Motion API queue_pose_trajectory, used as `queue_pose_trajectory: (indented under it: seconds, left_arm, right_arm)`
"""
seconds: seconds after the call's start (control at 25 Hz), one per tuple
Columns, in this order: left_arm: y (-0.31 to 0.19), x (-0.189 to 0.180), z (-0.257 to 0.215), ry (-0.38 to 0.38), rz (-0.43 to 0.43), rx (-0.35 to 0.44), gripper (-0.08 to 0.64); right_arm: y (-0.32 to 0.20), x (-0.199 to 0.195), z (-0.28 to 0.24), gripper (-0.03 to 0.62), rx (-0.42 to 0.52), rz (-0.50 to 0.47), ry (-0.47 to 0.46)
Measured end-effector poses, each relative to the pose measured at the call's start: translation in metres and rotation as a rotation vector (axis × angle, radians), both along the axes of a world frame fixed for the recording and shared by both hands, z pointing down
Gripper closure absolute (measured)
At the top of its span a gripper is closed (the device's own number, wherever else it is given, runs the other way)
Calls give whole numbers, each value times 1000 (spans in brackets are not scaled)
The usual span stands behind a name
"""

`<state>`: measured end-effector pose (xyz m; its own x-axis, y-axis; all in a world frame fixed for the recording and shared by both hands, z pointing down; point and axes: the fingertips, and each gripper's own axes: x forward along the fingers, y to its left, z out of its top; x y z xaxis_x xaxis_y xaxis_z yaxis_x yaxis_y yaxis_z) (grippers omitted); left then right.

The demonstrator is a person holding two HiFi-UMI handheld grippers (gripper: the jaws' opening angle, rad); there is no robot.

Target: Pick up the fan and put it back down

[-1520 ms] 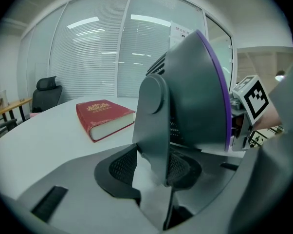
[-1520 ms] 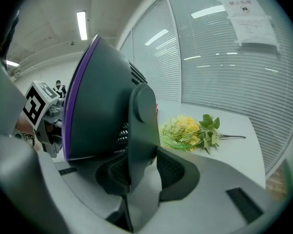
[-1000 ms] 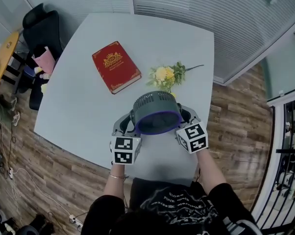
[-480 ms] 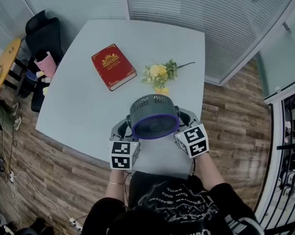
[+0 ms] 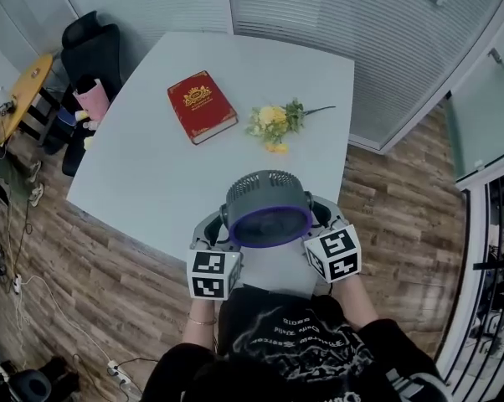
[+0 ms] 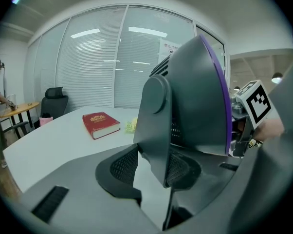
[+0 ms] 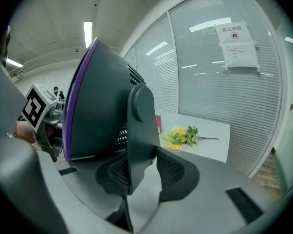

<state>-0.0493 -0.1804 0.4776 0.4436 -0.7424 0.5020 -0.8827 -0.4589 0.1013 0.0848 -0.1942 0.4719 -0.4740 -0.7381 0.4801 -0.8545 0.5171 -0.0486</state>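
A dark grey fan (image 5: 268,207) with a purple rim hangs in the air over the near edge of the white table (image 5: 143,166), its face turned up toward me. My left gripper (image 5: 221,223) is shut on the fan's left side bracket (image 6: 155,126), and my right gripper (image 5: 316,217) is shut on the right side bracket (image 7: 139,130). In the left gripper view the bracket stands between the mesh pads of the left gripper (image 6: 151,172). The right gripper (image 7: 141,174) clamps its bracket the same way. The fan's base is hidden.
A red book (image 5: 202,105) lies at the table's far middle, with a bunch of yellow flowers (image 5: 277,122) to its right. A black chair (image 5: 93,40) and a yellow desk stand at far left. Window blinds run behind the table; wooden floor surrounds it.
Both grippers have carried the fan toward me and upward, away from the flowers. The grip on both brackets looks unchanged.
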Motion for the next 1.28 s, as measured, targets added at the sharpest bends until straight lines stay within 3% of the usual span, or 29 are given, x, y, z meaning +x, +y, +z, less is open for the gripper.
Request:
queue_pose_trajectory:
  seconds: [0.6, 1.28]
  left_arm:
    - [60, 18, 12, -9, -100, -37, 428]
    - [93, -19, 19, -4, -256, -54, 426]
  right_arm:
    - [49, 17, 14, 479, -31, -93, 9]
    - [63, -26, 20, 477, -33, -259, 36]
